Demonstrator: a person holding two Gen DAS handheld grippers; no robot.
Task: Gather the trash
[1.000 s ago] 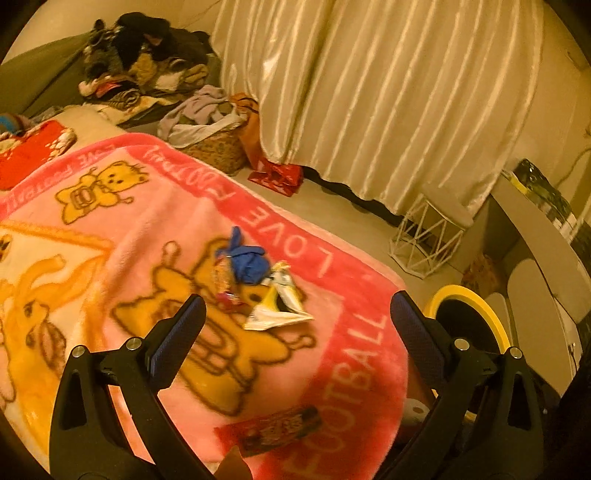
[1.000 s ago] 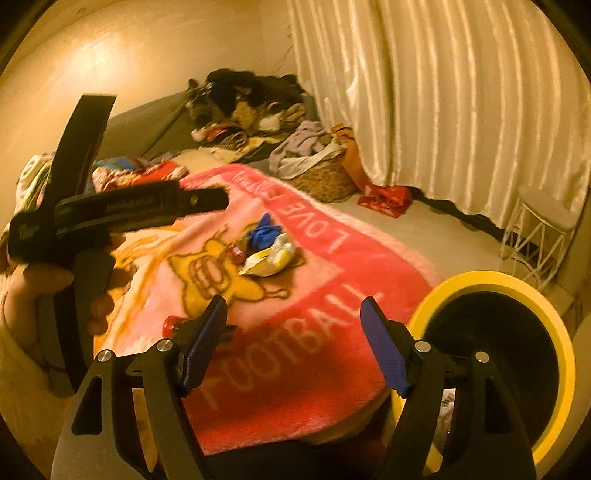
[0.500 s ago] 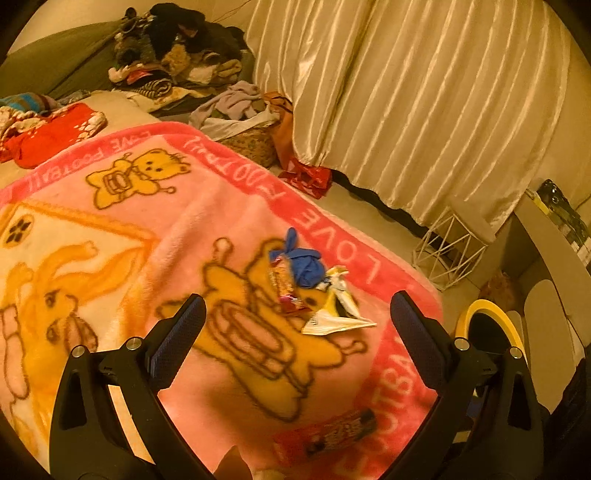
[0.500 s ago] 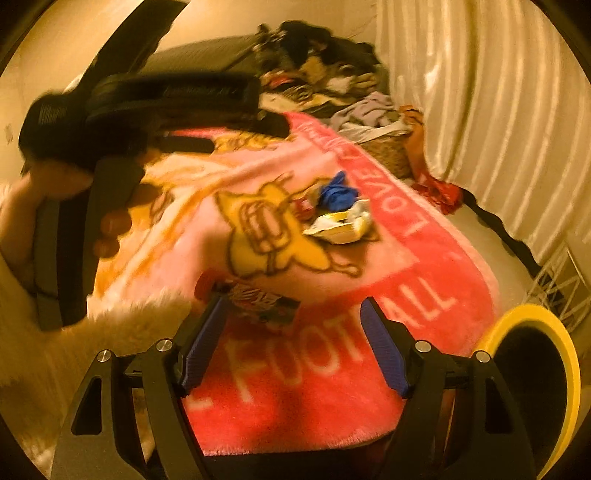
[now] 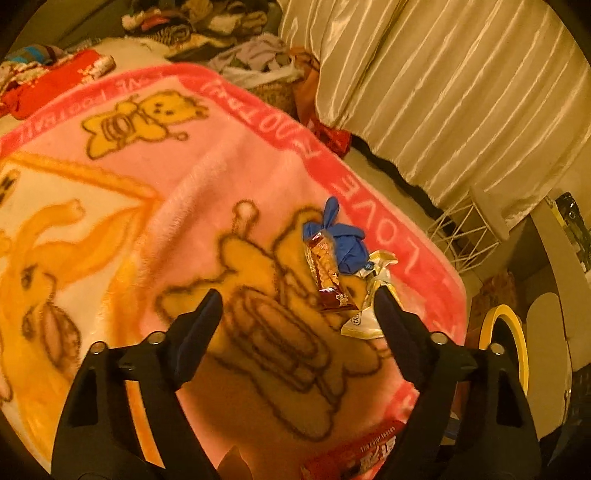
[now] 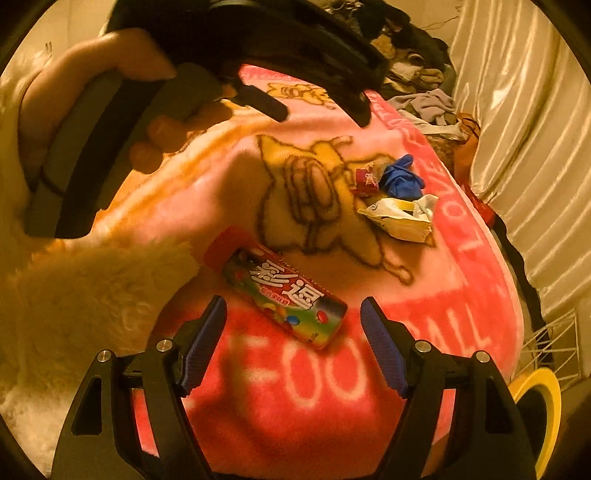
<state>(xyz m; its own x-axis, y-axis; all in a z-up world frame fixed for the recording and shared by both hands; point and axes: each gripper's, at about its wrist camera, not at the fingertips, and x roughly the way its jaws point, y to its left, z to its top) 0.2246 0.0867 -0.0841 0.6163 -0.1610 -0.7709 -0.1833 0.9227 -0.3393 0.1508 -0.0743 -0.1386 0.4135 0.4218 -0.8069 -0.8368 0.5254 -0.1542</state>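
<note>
On the pink blanket [image 5: 192,206] lie a brown snack wrapper [image 5: 327,273], a crumpled blue glove [image 5: 341,240] and a white-yellow packet [image 5: 373,295]. My left gripper [image 5: 297,302] is open just short of this pile, its right finger beside the packet. A red candy tube [image 6: 280,291] lies just ahead of my open right gripper [image 6: 293,319]; its end shows in the left wrist view [image 5: 354,456]. The right wrist view also shows the wrapper [image 6: 365,179], the glove [image 6: 402,181], the packet [image 6: 400,218] and the left gripper held in a hand [image 6: 110,122].
A yellow-rimmed bin [image 5: 508,354] stands on the floor right of the bed, also in the right wrist view [image 6: 543,413]. A white wire stool [image 5: 469,225] stands by the curtain [image 5: 443,92]. Clothes piles [image 5: 221,22] and a laundry basket [image 5: 273,88] lie beyond the blanket.
Both grippers moved forward and down toward the blanket. The trash pile came close to the left gripper; the candy tube came up to the right gripper's fingers. Both stayed open.
</note>
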